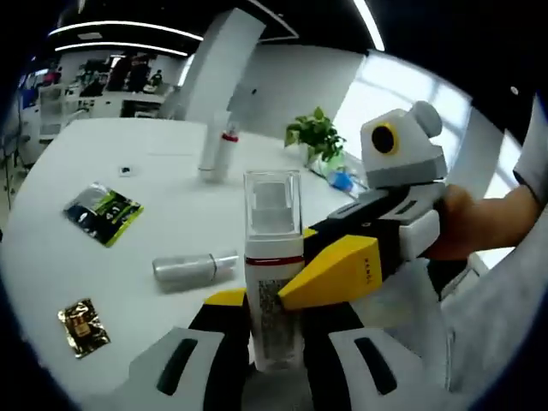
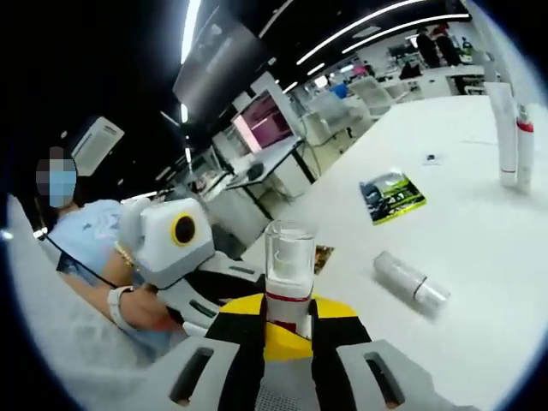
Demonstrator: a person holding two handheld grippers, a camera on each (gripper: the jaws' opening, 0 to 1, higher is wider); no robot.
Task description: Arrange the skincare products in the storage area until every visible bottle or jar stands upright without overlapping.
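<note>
Now, step in hand: I have the pump bottle [image 1: 274, 282] with the clear cap upright between both tools. In the left gripper view my left gripper [image 1: 276, 347] has its jaws closed on the bottle's lower body, and the right gripper [image 1: 342, 265] comes in from the right with its yellow jaw against the bottle's side. In the right gripper view the right gripper [image 2: 287, 330] has its jaws pinched on the same pump bottle [image 2: 287, 274] just below the cap. I judge this a hand-over or a joint set-down, roughly midway through the task.

Left side of table: two flat sachets, a green-and-black one [image 1: 104, 212] and a gold one [image 1: 82, 324] nearer the table edge; neither is a bottle.

Still lying down: a silver bottle [image 1: 190, 267] lies on its side, just left of the held bottle and apart from it.

Already upright: a white tube and a red-capped bottle [image 1: 219, 152] stand close together at the far side, well apart from the rest.

Right side: a potted plant [image 1: 315, 137] stands behind my right tool.

Next move: I judge one gripper must let go first while the other lowers the bottle flat on its base, then the silver bottle needs standing up.

Open room: the white table [image 1: 51, 257] is bare between the sachets and the far pair; that is where I would set down.

Edges: the near table edge lies close below my jaws, so I would place further in.
</note>
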